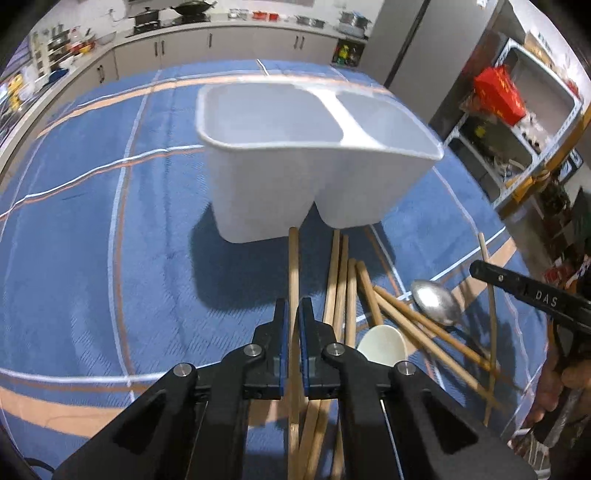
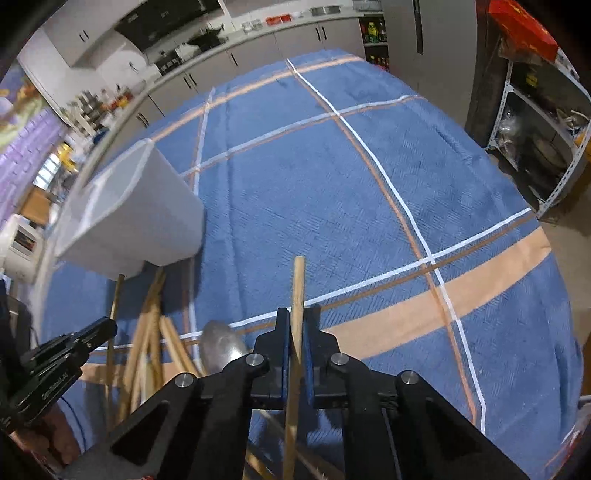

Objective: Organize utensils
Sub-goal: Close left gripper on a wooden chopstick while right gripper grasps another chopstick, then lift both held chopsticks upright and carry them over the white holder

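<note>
My left tool (image 1: 293, 314) is clamped on one chopstick (image 1: 293, 258) just before the white two-compartment holder (image 1: 280, 177). My right tool (image 2: 297, 325) pinches another chopstick (image 2: 298, 284) above the blue tabletop (image 2: 369, 184), beside the utensil pile (image 1: 388, 306).

Both wrist views: heavy fisheye distortion; straight stripes of the tablecloth (image 1: 110, 192) bow outward, and black vignette fills the corners. Lighting is even indoor light from above, moderately bright, cool in tone. White holder (image 1: 295, 155) casts a dark, soft-edged shadow toward the camera onto the cloth in the left view; its rim is smeared by motion blur, more so in the right view. Metal spoon (image 1: 436, 301) carries a pale, diffuse highlight. Background kitchen counter (image 1: 221, 29) and shelving (image 2: 546, 122) are soft and compressed at the edges. Near black gripper bodies are sharp, with small glints on the bolts.
</note>
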A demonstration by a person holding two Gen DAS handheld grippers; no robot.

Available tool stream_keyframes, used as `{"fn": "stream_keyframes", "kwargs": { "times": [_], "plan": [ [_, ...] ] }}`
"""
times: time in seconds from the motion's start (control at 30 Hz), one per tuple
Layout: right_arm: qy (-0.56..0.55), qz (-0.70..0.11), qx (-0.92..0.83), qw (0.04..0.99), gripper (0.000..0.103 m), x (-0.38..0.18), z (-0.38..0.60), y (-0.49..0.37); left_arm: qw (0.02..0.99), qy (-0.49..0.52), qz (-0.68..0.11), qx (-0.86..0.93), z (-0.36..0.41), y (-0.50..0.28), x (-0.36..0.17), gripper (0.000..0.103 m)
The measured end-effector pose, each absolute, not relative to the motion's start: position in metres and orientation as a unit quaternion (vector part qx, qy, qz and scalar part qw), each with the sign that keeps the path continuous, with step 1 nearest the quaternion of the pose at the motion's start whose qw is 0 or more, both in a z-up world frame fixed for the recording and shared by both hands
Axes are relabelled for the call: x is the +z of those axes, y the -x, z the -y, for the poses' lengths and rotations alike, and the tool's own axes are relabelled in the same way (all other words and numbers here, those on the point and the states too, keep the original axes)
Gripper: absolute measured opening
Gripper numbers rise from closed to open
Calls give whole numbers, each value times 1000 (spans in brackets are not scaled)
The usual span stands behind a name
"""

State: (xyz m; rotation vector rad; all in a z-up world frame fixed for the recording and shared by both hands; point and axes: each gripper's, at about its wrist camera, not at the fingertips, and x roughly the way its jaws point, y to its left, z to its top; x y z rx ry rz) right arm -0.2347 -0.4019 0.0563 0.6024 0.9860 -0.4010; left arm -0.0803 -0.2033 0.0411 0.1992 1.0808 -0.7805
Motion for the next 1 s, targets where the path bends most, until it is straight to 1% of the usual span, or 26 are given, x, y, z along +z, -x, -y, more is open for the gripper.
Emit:
{"fn": "stream_keyframes", "kwargs": {
  "times": [0.3, 0.57, 0.77, 1.0],
  "plan": [
    [-253, -397, -174, 865, 6, 104, 379, 268, 822, -36, -447, -351, 158, 108, 90, 5],
    [-235, -350, -159, 893, 6, 144, 374, 283, 852, -5, -396, -342, 140, 142, 133, 5],
    [-213, -328, -145, 909, 6, 169, 364, 288, 872, 16, -353, -339, 123, 158, 165, 5],
    [-205, -310, -129, 919, 6, 195, 360, 286, 883, 32, -317, -346, 121, 155, 196, 5]
  ]
}}
